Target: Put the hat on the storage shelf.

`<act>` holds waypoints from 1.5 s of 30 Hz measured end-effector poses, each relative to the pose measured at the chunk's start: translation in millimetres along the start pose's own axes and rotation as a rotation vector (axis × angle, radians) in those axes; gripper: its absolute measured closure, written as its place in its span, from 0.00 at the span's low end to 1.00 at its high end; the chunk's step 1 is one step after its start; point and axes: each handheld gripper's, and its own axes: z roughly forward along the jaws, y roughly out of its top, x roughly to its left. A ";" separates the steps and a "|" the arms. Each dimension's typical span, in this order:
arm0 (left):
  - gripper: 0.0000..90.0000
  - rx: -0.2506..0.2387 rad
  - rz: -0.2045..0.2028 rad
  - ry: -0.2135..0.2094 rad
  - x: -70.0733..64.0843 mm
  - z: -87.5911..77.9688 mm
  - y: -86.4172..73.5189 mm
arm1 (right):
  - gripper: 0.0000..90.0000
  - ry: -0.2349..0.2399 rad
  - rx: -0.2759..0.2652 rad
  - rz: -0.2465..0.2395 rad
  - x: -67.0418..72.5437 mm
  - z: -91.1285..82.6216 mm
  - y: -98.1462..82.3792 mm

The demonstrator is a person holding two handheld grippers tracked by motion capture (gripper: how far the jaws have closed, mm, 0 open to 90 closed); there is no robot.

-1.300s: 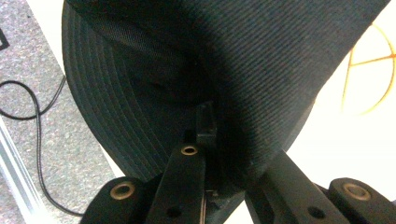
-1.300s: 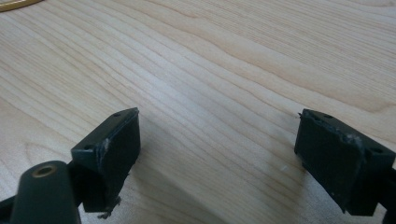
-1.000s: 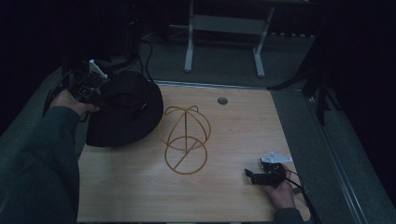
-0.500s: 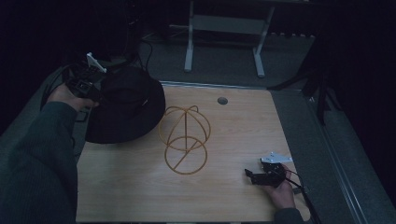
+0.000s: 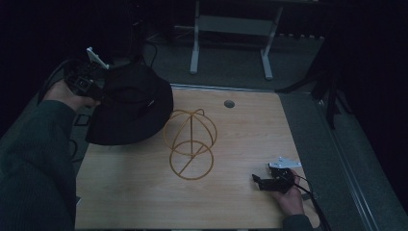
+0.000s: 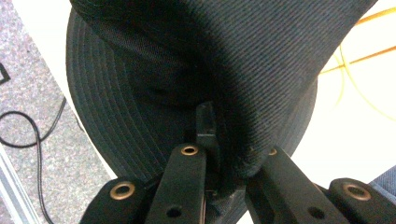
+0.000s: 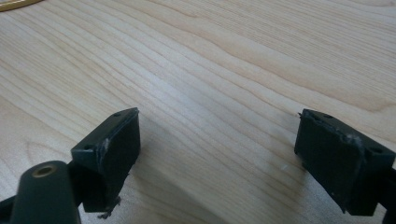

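Left of the wire stand (image 5: 191,144), the left gripper (image 5: 91,89) has its fingers clamped on the black hat's (image 5: 130,103) brim, while the right gripper (image 5: 262,182), fingers wide, rests on the desk (image 5: 240,125).

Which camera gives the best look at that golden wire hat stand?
The high view: the whole golden wire hat stand stands mid-table, dome and ring base both clear. The left gripper view catches thin wires beside the black fabric bucket hat; the right gripper view, an edge.
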 end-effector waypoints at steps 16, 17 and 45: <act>0.98 -0.032 0.034 -0.005 -7.8 -25.2 4.9 | 0.16 0.000 0.000 0.000 0.0 0.0 0.0; 0.98 -0.034 0.035 -0.004 -7.7 -26.5 5.4 | 0.16 0.000 0.000 0.000 0.0 0.0 0.0; 0.98 -0.061 0.081 -0.055 -11.9 -47.0 12.6 | 0.16 0.001 0.001 0.000 0.1 0.0 -0.1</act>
